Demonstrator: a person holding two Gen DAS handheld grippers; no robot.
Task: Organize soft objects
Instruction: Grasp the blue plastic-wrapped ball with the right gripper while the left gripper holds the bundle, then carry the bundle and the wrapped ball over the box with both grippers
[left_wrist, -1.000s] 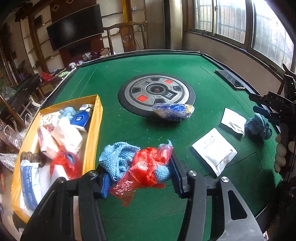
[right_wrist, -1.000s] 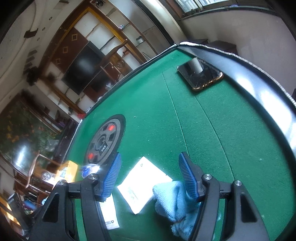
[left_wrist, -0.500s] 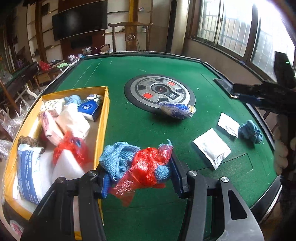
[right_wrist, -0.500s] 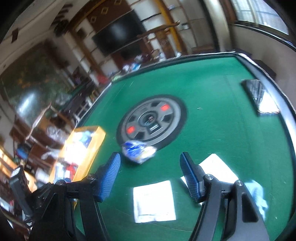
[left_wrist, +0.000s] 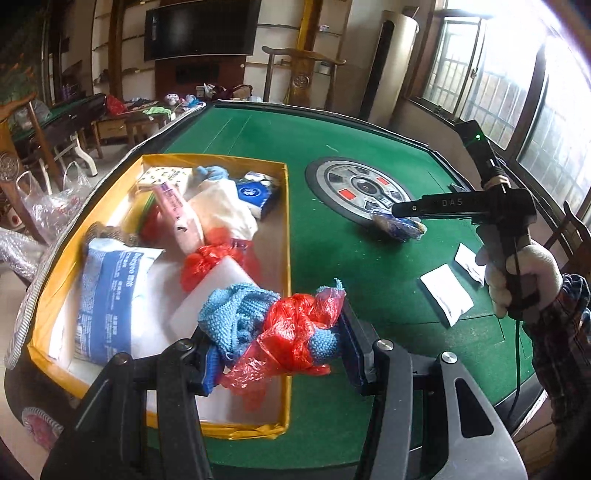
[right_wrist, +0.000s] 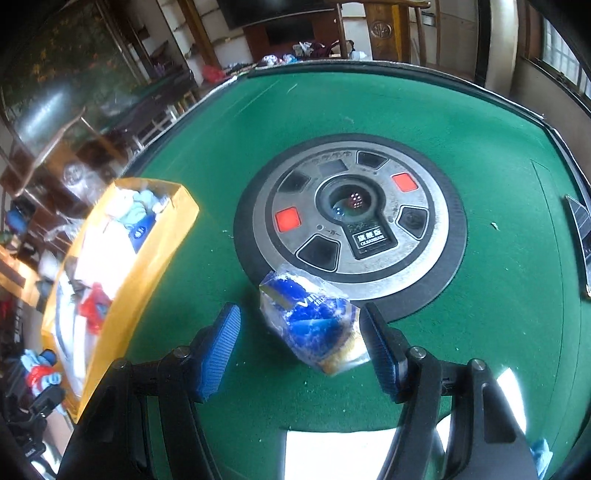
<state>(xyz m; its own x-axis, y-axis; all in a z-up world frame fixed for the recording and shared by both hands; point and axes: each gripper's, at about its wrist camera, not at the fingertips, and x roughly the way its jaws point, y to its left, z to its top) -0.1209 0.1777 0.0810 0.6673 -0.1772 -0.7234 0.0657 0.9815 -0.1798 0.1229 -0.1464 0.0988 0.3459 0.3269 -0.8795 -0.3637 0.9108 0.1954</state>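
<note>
My left gripper (left_wrist: 273, 343) is shut on a bundle of blue knitted cloth and red plastic (left_wrist: 280, 328), held above the near right corner of the yellow box (left_wrist: 286, 236). The box holds several soft packs and cloths. My right gripper (right_wrist: 301, 343) is open, its blue pads (right_wrist: 221, 343) either side of a blue and clear plastic pack (right_wrist: 314, 325) that lies on the green felt by the round centre panel (right_wrist: 351, 218). In the left wrist view the same pack (left_wrist: 399, 225) lies under the right gripper's black body (left_wrist: 461, 206).
Two white flat packets (left_wrist: 447, 295) lie on the felt at the right, one also low in the right wrist view (right_wrist: 343, 450). A scrap of blue cloth (right_wrist: 541, 458) shows at the lower right. A dark phone (right_wrist: 581, 236) lies by the table's right rim.
My left gripper has carried the bundle left, from over the felt to over the box. My right gripper has swung away from the blue cloth to straddle the blue plastic pack.
</note>
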